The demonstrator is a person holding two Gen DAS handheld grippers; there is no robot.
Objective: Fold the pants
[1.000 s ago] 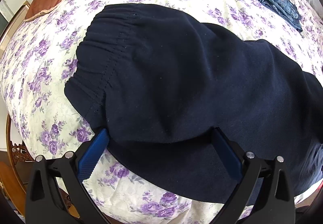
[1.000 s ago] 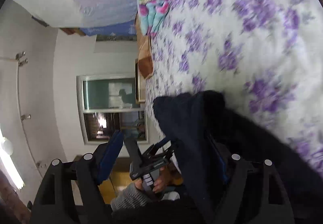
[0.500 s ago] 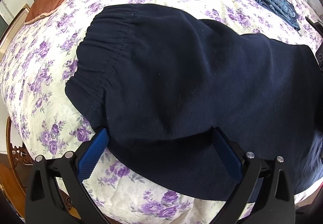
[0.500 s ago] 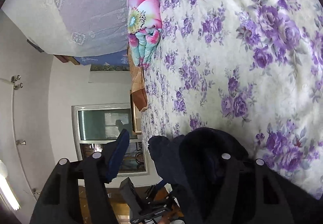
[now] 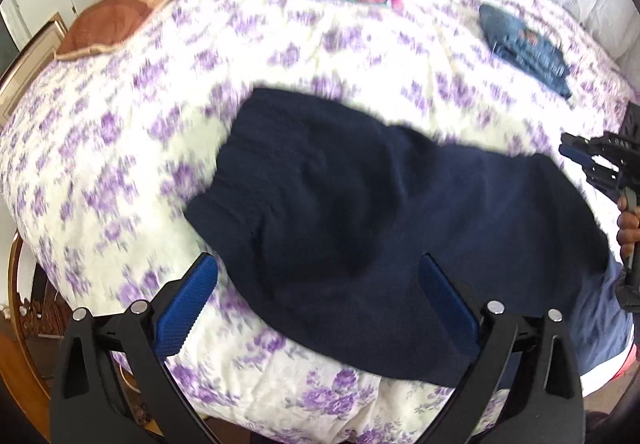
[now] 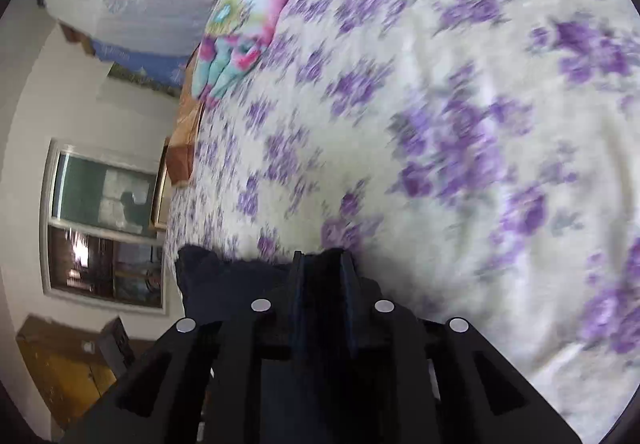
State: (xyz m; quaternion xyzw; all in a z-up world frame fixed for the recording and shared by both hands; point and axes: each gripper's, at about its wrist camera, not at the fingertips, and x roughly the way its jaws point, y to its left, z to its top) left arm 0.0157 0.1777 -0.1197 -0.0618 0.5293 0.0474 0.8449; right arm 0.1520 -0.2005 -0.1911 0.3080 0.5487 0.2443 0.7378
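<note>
While the navy pants (image 5: pixel 400 212) lie spread on the flowered bed (image 5: pixel 120 148), the right claw (image 6: pixel 320 264) has just been closing and pinches their edge; the left claw (image 5: pixel 320 284) hovers wide above them.

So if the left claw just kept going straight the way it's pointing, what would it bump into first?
Most likely the dark navy pants spread on the flowered bedspread. The left claw is open and aimed down at them, with nothing between, though the gap is hard to judge.
</note>
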